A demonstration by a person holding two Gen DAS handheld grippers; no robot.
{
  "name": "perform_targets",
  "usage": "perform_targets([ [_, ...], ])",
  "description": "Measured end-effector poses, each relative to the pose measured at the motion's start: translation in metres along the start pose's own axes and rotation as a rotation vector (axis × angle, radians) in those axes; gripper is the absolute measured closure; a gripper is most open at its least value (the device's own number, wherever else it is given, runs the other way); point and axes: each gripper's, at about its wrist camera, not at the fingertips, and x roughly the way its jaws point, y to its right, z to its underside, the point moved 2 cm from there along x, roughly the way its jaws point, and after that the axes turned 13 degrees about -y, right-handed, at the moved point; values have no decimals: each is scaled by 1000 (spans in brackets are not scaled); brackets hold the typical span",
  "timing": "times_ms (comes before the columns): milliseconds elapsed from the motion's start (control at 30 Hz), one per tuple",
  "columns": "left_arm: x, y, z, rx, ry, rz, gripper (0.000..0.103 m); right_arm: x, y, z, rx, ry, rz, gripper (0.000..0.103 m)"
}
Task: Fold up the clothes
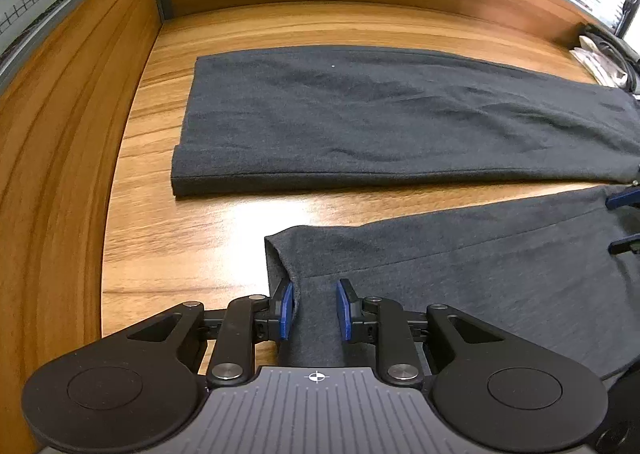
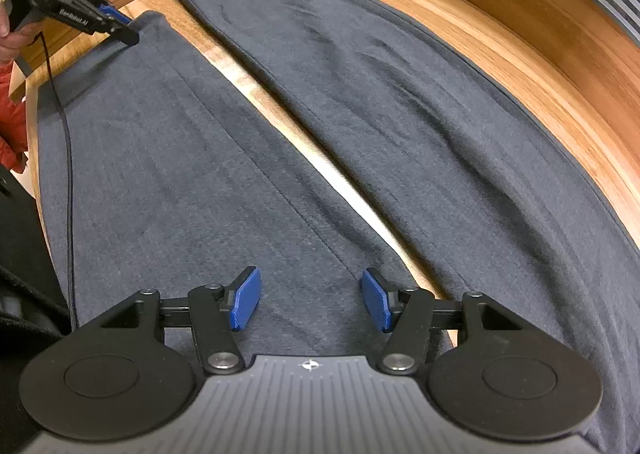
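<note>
Clearly we are dealing with dark grey trousers (image 2: 168, 158) spread flat on the wooden desk (image 1: 132, 182), both legs running side by side with a strip of bare wood between them. In the left wrist view the far leg (image 1: 380, 126) lies at 12 o'clock and the near leg's hem (image 1: 280, 254) sits just ahead of our left gripper (image 1: 314, 308). Its blue pads stand slightly apart with a fold of hem cloth between them; the left pad touches it, but we cannot tell whether the cloth is truly pinched. Our right gripper (image 2: 308, 300) hovers with jaws wide over the near leg, holding nothing. We judge the fabric soft, limp and fairly thick, neither slippery nor fragile. It will sag between grips, so we would take the hem corner and an edge further along.
</note>
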Motion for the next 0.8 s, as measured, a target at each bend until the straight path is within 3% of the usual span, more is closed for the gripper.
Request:
perform_targets([
  [100,1,2,-2,2,12,-2,81,1,0,0,-9,1,-4,40],
  [167,-2,5,-1,10,21,-9,99,0,-2,0,-9,0,-3,40],
  [400,-55,-5,7,-117,133,117,99,-8,-7,0,-59,-1,-3,40],
  [567,-96,-10,16,-224,215,258,99,-26,-27,-21,-180,97,-28,40],
  [667,-111,-9,19,-277,258,299,99,-33,-37,-39,-238,172,-52,40],
  [800,-123,-5,23,-302,294,290,99,-29,-50,-61,-327,213,-75,40],
])
